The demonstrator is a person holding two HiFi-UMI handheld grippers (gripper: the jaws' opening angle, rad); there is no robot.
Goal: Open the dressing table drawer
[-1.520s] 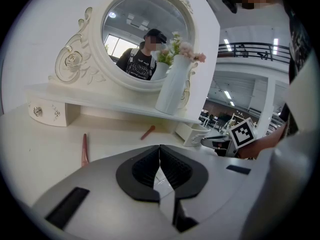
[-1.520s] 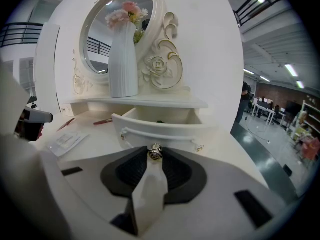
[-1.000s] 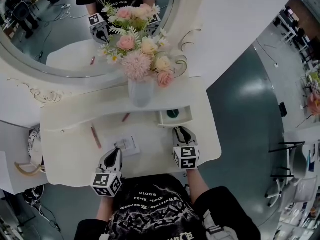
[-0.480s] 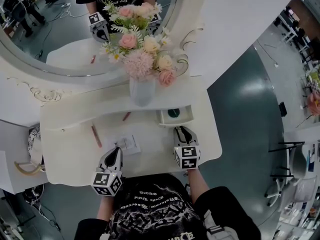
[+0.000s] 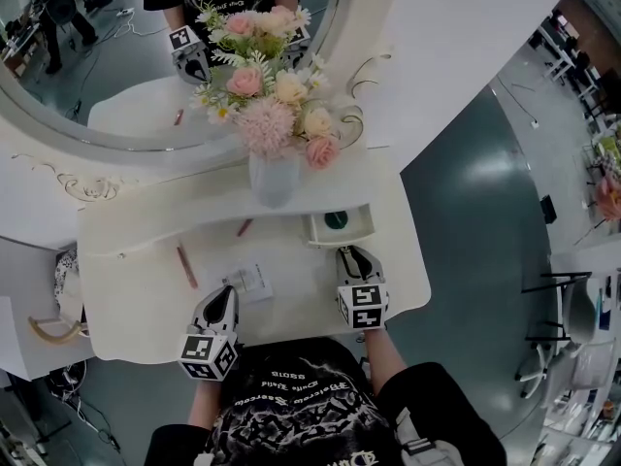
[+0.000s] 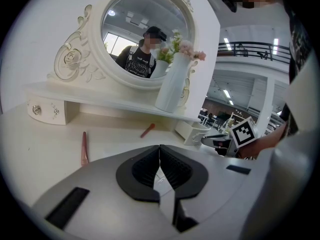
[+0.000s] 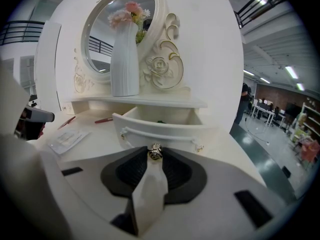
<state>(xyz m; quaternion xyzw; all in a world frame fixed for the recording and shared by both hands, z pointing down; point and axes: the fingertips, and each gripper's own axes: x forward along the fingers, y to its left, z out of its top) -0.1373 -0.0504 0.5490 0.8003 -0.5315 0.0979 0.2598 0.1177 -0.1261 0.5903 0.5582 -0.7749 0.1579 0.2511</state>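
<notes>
Right gripper view, at the centre of the frame, has the right gripper (image 7: pixel 155 156) clenched on the small metal knob (image 7: pixel 155 151) of the drawer (image 7: pixel 165 130). The jaw tips cover most of the knob, so its shape is hard to make out. The drawer is white, with a curved front and a raised trim line ending in small metal studs. It stands pulled out from under the shelf of the dressing table (image 7: pixel 220 149). Its front wall hides the inside, apart from a sliver of a green object (image 7: pixel 159 121).

In the head view the drawer (image 5: pixel 341 240) sits right of centre, just above the right gripper (image 5: pixel 356 257). The vase (image 5: pixel 273 178) of flowers (image 5: pixel 267 105) covers part of the oval mirror (image 5: pixel 116 134).

The left gripper (image 6: pixel 159 151) has its jaws pressed together on nothing. It sits low over the tabletop, lower left in the head view, just beside a paper sheet (image 5: pixel 249 282) whose print is too small to read. The person's black shirt (image 5: pixel 291 406), cut off by the lower edge, carries white lettering that cannot be read.
</notes>
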